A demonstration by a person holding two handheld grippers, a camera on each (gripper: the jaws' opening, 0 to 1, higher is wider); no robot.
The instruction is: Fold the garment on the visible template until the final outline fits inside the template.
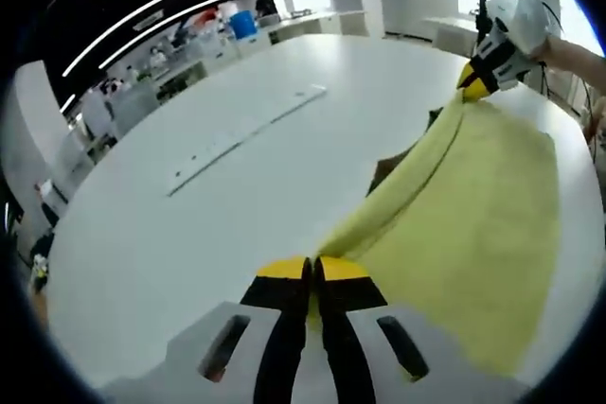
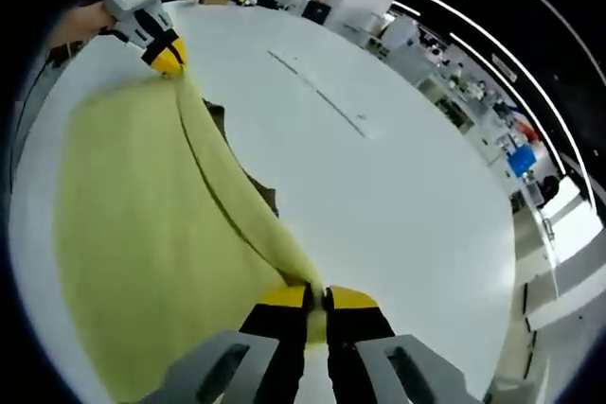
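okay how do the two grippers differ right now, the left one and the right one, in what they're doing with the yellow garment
Little differs. The left gripper pinches one end of the raised edge of the yellow garment, the right gripper the other end. A hand shows behind each one where it appears in the other's view. Shared: both have yellow-tipped jaws shut on the cloth, lifting that edge above the white table.

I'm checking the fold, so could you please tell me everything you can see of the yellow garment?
The garment is pale yellow, soft-looking cloth, spread on the white table. One long edge is lifted in a taut ridge between the left gripper and right gripper, each shut on an end. A dark patch shows beneath the raised edge; what it is cannot be told.
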